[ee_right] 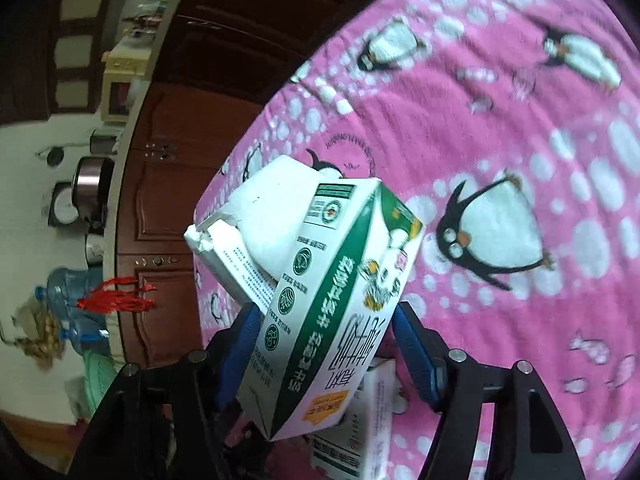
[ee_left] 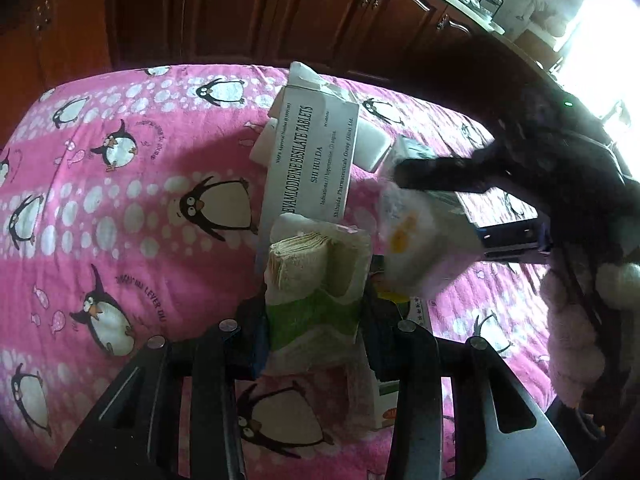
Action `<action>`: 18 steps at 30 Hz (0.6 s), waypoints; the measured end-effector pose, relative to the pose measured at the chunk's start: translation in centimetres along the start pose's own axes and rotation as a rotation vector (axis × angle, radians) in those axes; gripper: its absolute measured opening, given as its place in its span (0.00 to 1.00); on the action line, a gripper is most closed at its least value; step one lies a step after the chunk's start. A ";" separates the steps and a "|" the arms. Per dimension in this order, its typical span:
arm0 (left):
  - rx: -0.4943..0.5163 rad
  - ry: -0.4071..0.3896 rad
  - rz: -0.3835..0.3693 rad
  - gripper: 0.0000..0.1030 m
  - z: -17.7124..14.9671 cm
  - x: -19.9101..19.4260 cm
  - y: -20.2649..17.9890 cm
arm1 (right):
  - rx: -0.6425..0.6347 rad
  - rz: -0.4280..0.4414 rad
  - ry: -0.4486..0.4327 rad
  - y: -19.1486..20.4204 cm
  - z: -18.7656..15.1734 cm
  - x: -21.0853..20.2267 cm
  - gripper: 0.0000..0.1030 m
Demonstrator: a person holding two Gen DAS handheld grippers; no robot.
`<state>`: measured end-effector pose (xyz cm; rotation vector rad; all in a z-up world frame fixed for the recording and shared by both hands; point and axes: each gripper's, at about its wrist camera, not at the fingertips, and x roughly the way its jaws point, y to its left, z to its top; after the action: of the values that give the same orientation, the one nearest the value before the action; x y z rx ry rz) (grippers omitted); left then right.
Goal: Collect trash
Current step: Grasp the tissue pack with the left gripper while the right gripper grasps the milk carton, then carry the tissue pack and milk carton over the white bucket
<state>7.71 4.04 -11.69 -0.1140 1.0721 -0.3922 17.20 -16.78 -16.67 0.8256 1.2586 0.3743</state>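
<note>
Left wrist view: left gripper (ee_left: 316, 324) is clamped on a tissue pack (ee_left: 316, 280), green-and-white wrapper, folded sheets showing at the top end, pads tight on both sides. It's lifted a bit over the pink penguin blanket (ee_left: 120, 200). Just beyond it a white tablet box (ee_left: 308, 156) with black print stands tilted, more white scraps behind it. To the right a crumpled white wrapper (ee_left: 416, 248) with a yellow blotch sits right beside the pack. Right gripper (ee_left: 440, 176) reaches in dark from the right edge, fluffy pale sleeve (ee_left: 572, 340) under it.

Right wrist view: right gripper (ee_right: 320, 344) has a green-and-white carton (ee_right: 340, 300) between its blue pads, tongs wide but squeezing the box, carton tipped, torn white flap at the far end. Another small white box (ee_right: 360, 432) lies below it, partly hidden. Camera's rolled, so cabinets (ee_right: 168, 200) run sideways.

Step, as I read it: pick-up phase, both hands loaded, one trash item each. No bin or bag in either view, so can't say where it all goes.

Next move prob. calls for carrying both out to the collection spot w/o crushing the carton or letting the soft pack slip. Tablet box and wrapper remain for later grabs.
</note>
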 end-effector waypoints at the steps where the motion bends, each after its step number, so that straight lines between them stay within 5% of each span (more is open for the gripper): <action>1: -0.005 -0.004 0.003 0.35 -0.1 -0.3 0.1 | -0.039 -0.016 -0.007 0.3 -0.1 -0.6 0.61; 9: -0.040 -0.064 -0.013 0.35 0.7 -3.1 0.5 | -0.279 -0.176 -0.046 0.8 -1.6 -4.4 0.58; 18: 0.027 -0.093 -0.050 0.35 1.6 -5.2 -4.0 | -0.407 -0.290 -0.087 -0.8 -4.3 -8.3 0.57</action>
<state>5.95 2.04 -5.46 -0.1341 0.9731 -0.4425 10.60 -21.33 -11.89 0.3045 1.1491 0.3401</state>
